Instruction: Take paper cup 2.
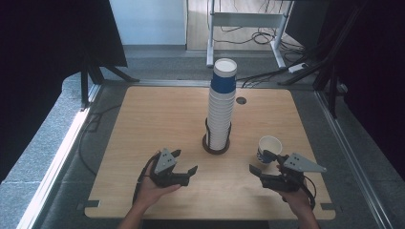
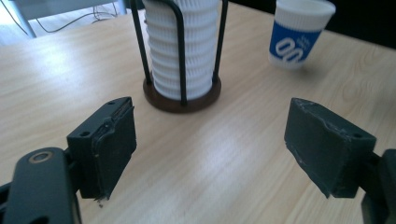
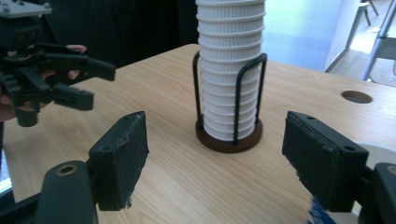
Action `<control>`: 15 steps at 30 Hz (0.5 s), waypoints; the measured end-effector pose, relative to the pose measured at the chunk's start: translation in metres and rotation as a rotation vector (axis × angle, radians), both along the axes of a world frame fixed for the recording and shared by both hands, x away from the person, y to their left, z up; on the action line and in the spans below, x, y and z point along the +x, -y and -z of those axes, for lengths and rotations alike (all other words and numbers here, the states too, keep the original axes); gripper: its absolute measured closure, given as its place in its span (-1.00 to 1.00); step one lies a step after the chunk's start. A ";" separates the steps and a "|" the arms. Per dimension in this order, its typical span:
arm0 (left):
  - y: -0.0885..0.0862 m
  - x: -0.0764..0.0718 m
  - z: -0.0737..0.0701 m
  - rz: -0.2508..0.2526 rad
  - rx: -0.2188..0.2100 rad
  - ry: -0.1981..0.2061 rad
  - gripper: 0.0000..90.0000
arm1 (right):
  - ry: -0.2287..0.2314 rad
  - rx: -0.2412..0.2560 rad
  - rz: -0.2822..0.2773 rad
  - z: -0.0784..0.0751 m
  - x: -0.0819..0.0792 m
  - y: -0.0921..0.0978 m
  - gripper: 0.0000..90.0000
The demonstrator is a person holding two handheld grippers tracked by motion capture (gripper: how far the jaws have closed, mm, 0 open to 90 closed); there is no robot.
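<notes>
Both grippers sit low over the near side of the counter (image 1: 143, 119), and neither has anything in it. The left gripper (image 1: 184, 162) has its jaws spread wide with bare wood between them. The right gripper (image 1: 262, 162) is just as wide, and the single paper cup (image 1: 269, 148) stands upright right at its far jaw — so close from above that I can't say whether pad and cup wall touch.

From the left gripper, that blue-and-white cup (image 2: 299, 35) is ahead and off to the right, well apart. The tall cup stack (image 1: 222, 105) in its black wire holder (image 1: 216, 143) stands ahead of both grippers, roughly between them; its topmost cup is blue-banded like the loose one.

The cup looks like thin paper — very light, easy to tip, and it would buckle under a hard squeeze. The rolled rim is its stiffest part, so I'd take hold across the wall a little below the rim, pads on opposite sides, closing gently. The printed surface looks smooth and may be a little slick, so a soft but full closing seems wise. With nothing weighing it down, a nudge from one jaw alone could push it over.
</notes>
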State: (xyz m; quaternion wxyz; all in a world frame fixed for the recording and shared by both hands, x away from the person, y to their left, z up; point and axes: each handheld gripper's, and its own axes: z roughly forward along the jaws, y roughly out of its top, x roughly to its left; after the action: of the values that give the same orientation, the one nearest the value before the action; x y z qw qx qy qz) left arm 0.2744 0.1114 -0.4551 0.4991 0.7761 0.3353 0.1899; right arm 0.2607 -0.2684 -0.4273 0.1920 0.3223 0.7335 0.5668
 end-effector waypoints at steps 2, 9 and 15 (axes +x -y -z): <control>0.003 0.007 -0.005 0.010 -0.004 -0.006 -0.64 | 0.000 -0.001 -0.009 0.000 0.001 -0.004 -0.49; 0.017 0.035 -0.018 0.005 -0.047 -0.029 -0.63 | -0.003 -0.005 -0.024 0.001 0.003 -0.010 -0.48; 0.025 0.057 -0.039 -0.007 -0.073 -0.021 -0.62 | 0.000 -0.004 -0.035 0.000 0.004 -0.013 -0.48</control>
State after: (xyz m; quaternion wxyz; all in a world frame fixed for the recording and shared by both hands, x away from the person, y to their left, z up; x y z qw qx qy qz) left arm 0.3313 0.0866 -0.4158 0.5228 0.7582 0.3499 0.1711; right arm 0.2643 -0.2550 -0.4274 0.1826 0.3090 0.7401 0.5688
